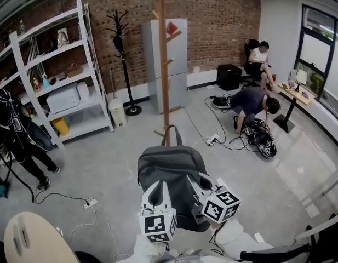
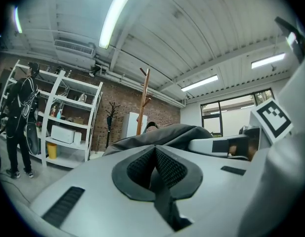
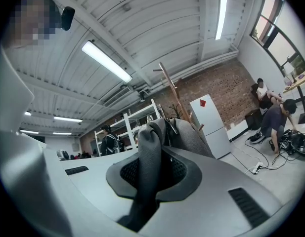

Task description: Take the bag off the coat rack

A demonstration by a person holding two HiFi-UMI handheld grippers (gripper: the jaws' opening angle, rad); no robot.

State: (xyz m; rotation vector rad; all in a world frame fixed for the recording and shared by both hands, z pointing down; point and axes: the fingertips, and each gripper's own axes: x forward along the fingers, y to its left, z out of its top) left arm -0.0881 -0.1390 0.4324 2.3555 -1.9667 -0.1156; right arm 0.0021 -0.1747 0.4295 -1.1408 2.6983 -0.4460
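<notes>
A grey backpack (image 1: 169, 169) hangs in front of me between both grippers, its top loop (image 1: 170, 133) standing up close to the foot of the wooden coat rack (image 1: 164, 64). Whether the loop touches a peg I cannot tell. My left gripper (image 1: 159, 187) is shut on a thin dark strap (image 2: 162, 201) of the bag. My right gripper (image 1: 197, 183) is shut on a padded grey shoulder strap (image 3: 148, 157). Both point level toward the rack, whose pole (image 2: 141, 100) rises behind the bag's bulk (image 2: 167, 135).
Behind the rack stand a pale cabinet (image 1: 174, 64), a black coat stand (image 1: 125, 59) and white shelving (image 1: 64, 81). A person in black (image 1: 15, 136) is at the left, two people (image 1: 253, 106) at the right among floor cables (image 1: 212, 140). A beige rounded board (image 1: 37, 240) lies lower left.
</notes>
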